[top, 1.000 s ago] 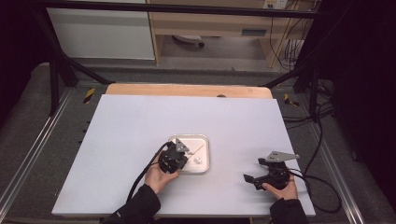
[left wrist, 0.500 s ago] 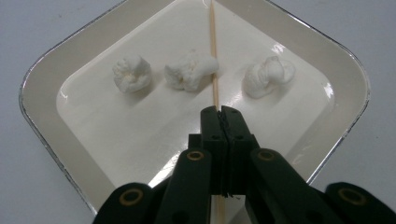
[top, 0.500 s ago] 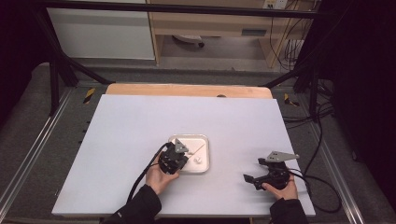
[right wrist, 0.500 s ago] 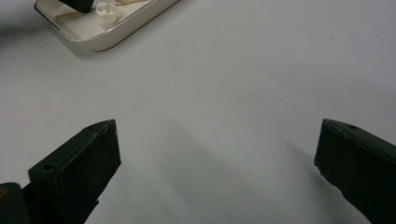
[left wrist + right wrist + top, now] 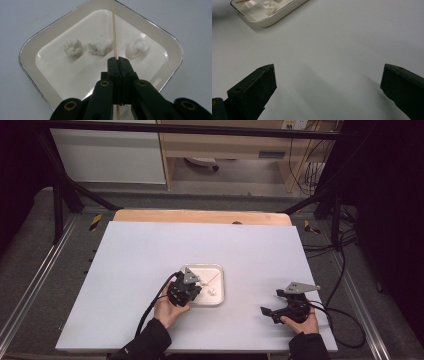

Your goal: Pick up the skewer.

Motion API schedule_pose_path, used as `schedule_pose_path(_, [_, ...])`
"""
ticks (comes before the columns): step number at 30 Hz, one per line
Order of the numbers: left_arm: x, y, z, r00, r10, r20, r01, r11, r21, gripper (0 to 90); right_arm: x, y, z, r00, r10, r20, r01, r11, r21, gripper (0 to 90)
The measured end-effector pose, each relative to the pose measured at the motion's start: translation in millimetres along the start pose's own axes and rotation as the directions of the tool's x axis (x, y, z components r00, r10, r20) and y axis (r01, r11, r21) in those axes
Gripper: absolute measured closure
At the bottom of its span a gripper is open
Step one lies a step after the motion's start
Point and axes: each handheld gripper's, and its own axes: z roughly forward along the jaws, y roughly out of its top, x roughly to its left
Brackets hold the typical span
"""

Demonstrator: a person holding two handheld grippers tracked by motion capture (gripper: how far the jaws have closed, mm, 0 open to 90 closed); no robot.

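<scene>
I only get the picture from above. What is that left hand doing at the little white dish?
Observer: The left gripper is shut on a thin wooden skewer, held over the dish.
Visitor: Is there anything in the dish?
Observer: Three small white lumps, marshmallows by the look: one to the left, one in the middle, one to the right of the skewer.
Visitor: Is any of them on the skewer?
Observer: No, the skewer is bare and lies between the middle and right lumps.
Visitor: And the other hand?
Observer: The right gripper has its jaws wide open over bare table.
</scene>
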Motion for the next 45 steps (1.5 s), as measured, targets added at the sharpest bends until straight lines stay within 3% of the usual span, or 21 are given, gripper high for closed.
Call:
schedule_pose_path(15, [2.7,2.9,-24.0,0.9991,0.022,0.035,-0.021,0.9995,-0.022,88.8,4.9,4.9,0.5,0.9991,-0.038,0.021,0.038,0.999,-0.019,0.7])
schedule_pose_path(23, [-2.0,5.7,-30.7,0.9969,0.044,0.066,-0.042,0.9986,-0.031,88.8,15.3,14.6,4.8,0.9895,-0.123,0.077,0.123,0.992,0.005,0.9])
schedule_pose_path(28, [-6.3,6.9,-31.5,0.9939,0.068,0.087,-0.065,0.9974,-0.030,88.8,22.4,21.2,6.0,0.9765,-0.189,0.103,0.188,0.982,0.023,0.9])
schedule_pose_path(31, [-9.8,9.9,-33.6,0.9883,0.104,0.112,-0.101,0.9944,-0.033,88.9,28.1,24.6,5.6,0.9682,-0.225,0.110,0.222,0.974,0.032,1.1])
schedule_pose_path(32, [-9.8,9.9,-33.6,0.9883,0.104,0.112,-0.101,0.9944,-0.033,88.8,28.1,24.6,5.6,0.9682,-0.225,0.110,0.222,0.974,0.032,1.1])
schedule_pose_path(36, [-15.3,14.7,-34.6,0.9830,0.130,0.130,-0.127,0.9914,-0.029,88.8,36.3,29.0,5.2,0.9548,-0.275,0.114,0.271,0.961,0.045,1.1])
schedule_pose_path(39, [-18.4,17.0,-33.8,0.9817,0.135,0.135,-0.132,0.9908,-0.031,88.8,42.2,32.0,5.1,0.9385,-0.325,0.117,0.320,0.946,0.057,2.0])
schedule_pose_path(42, [-22.6,20.9,-32.0,0.9772,0.154,0.147,-0.152,0.9881,-0.022,88.8,48.7,35.3,5.2,0.9172,-0.379,0.123,0.372,0.925,0.075,2.2])
schedule_pose_path(43, [-23.8,22.1,-31.0,0.9754,0.160,0.152,-0.159,0.9871,-0.015,88.8,48.7,35.3,5.2,0.9172,-0.379,0.123,0.372,0.925,0.075,2.2])
schedule_pose_path(44, [-25.3,23.2,-30.1,0.9744,0.165,0.153,-0.165,0.9862,-0.012,88.8,53.3,37.2,5.2,0.8990,-0.419,0.129,0.411,0.908,0.085,2.9])
schedule_pose_path(45, [-26.3,24.4,-29.1,0.9727,0.172,0.157,-0.173,0.9849,-0.006,88.8,53.3,37.2,5.2,0.8990,-0.419,0.129,0.411,0.908,0.085,2.9])
